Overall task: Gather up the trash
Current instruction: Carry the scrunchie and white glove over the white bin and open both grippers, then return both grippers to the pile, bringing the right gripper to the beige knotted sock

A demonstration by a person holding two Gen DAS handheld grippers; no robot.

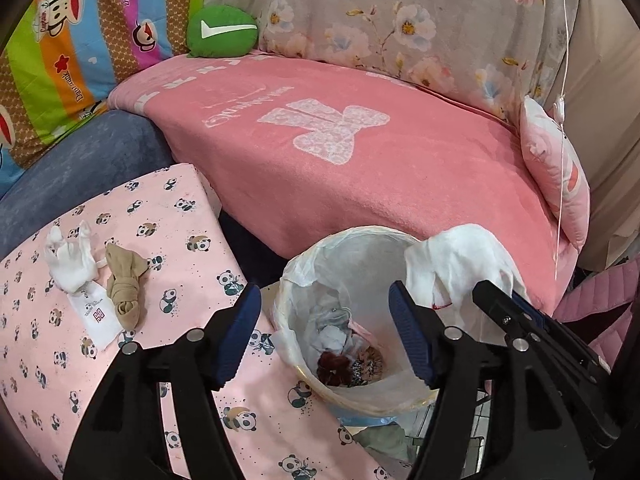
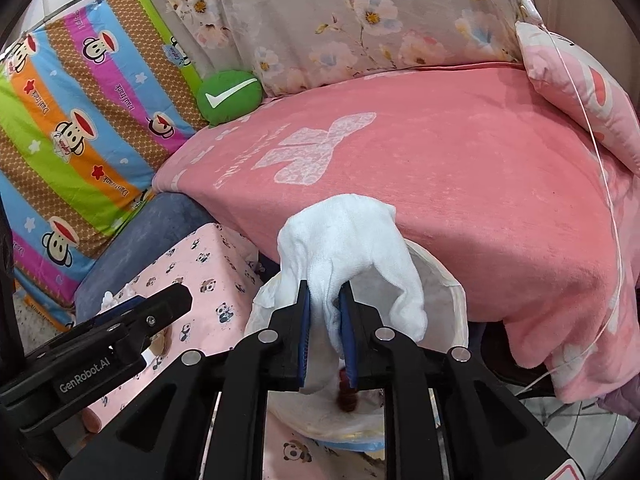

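Observation:
A lined trash bin [image 1: 304,280] stands beside a panda-print pink table [image 1: 192,208], with scraps in its bottom. My right gripper [image 2: 327,328] is shut on a white cloth [image 2: 348,236] and holds it over the bin [image 2: 448,292]; the cloth also shows in the left wrist view [image 1: 460,264]. My left gripper [image 1: 324,336] is open and empty, just above the bin's near rim. On the table lie a crumpled white tissue [image 1: 68,268], a balled tan stocking [image 1: 126,284] and a white printed paper packet [image 1: 98,316].
A pink blanket [image 1: 340,168] covers the sofa behind the bin. A green cushion [image 1: 222,32] and a striped cartoon pillow [image 1: 60,52] sit at the back left, a pink pillow [image 1: 556,176] at the right. A thin cord [image 1: 564,120] hangs at the right.

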